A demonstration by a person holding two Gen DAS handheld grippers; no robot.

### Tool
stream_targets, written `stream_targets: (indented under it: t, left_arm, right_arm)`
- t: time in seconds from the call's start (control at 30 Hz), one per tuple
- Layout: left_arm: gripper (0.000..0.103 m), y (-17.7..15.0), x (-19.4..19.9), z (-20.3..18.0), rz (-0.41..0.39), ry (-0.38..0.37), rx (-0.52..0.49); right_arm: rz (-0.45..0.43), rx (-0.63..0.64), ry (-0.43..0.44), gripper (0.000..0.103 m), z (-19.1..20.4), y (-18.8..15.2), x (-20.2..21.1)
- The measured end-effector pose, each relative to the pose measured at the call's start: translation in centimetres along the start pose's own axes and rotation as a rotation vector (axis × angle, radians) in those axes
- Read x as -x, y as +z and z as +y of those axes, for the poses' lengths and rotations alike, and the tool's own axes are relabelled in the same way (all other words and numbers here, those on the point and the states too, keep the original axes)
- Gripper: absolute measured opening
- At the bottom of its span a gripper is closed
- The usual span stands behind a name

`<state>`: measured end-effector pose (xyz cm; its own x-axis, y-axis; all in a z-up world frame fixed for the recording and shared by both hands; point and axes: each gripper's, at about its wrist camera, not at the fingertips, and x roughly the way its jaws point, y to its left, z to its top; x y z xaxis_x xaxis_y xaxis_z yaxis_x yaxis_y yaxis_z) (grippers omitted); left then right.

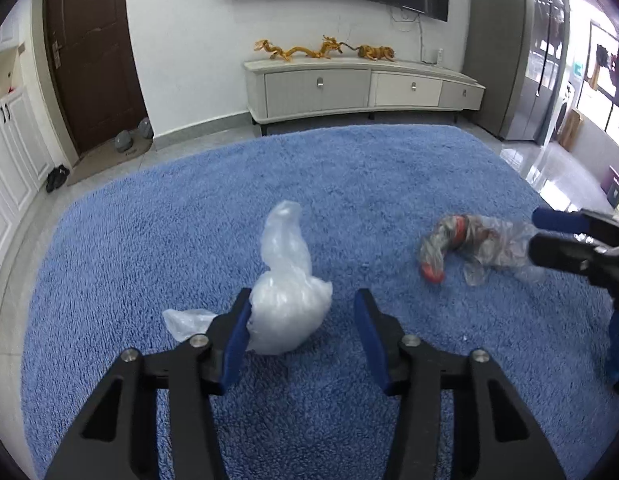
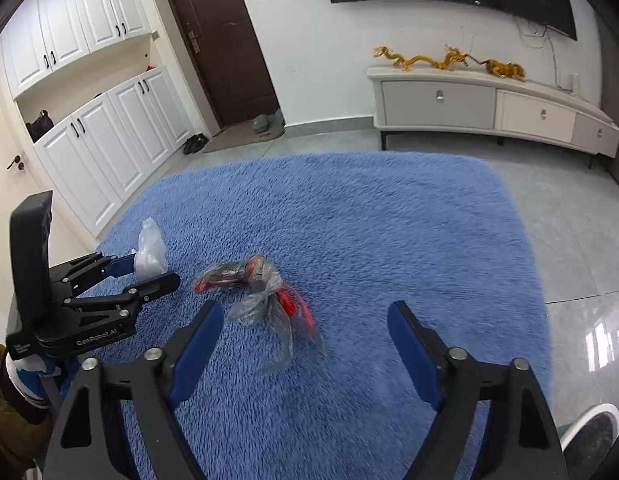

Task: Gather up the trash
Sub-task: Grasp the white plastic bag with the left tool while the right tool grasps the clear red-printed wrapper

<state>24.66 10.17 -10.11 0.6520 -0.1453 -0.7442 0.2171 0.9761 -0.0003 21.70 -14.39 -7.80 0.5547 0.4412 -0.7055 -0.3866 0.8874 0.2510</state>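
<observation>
A crumpled white plastic bag (image 1: pixel 287 304) lies on the blue rug (image 1: pixel 349 184), partly between the open jaws of my left gripper (image 1: pixel 303 324), touching the left finger. It also shows in the right wrist view (image 2: pixel 150 252). A clear plastic wrapper with red and dark bits (image 2: pixel 265 292) lies on the rug just ahead of my open right gripper (image 2: pixel 305 328); it is blurred. In the left wrist view the wrapper (image 1: pixel 469 244) lies at the tips of the right gripper (image 1: pixel 535 236). The left gripper shows at the left of the right wrist view (image 2: pixel 149 272).
A white TV cabinet (image 1: pixel 349 88) with golden dragon figures (image 1: pixel 305 50) stands against the far wall under a TV. A brown door (image 2: pixel 221 40) with shoes (image 2: pixel 195 143) and a mat is at the left. White cupboards (image 2: pixel 101 140) line the left wall. Grey tile floor (image 2: pixel 569 240) surrounds the rug.
</observation>
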Motion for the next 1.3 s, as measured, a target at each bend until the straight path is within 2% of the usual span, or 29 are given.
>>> stream_targets:
  t: [0.17, 0.33, 0.4, 0.5, 0.53, 0.9, 1.3]
  left_arm:
    - [0.031, -0.2, 0.0, 1.0, 0.006, -0.002, 0.048]
    - [0.029, -0.3, 0.3, 1.4, 0.004, -0.006, 0.068]
    - [0.028, -0.3, 0.4, 1.3, 0.003, 0.006, 0.063]
    - [0.028, -0.3, 0.6, 1.2, -0.004, 0.028, 0.066]
    - [0.028, -0.4, 0.8, 1.2, -0.008, 0.039, 0.075]
    - [0.028, -2.9, 5.1, 1.5, -0.019, 0.041, 0.135]
    - [0.027, -3.8, 13.1, 1.9, -0.122, 0.024, 0.153]
  right_arm:
    - [0.028, -0.023, 0.04, 0.071, -0.1, 0.2, -1.8]
    - [0.054, -0.035, 0.038, 0.056, -0.5, 0.5, -2.3]
    - [0.065, -0.025, 0.031, 0.037, -0.5, 0.5, -2.4]
    - [0.072, -0.035, 0.036, 0.017, -0.6, 0.1, -2.0]
    - [0.07, -0.039, 0.035, 0.015, -0.6, -0.1, -1.7]
    - [-0.002, -0.041, -0.006, 0.008, 0.4, -1.5, 4.3]
    - [-0.103, -0.013, -0.047, 0.007, 3.7, -2.8, 12.1]
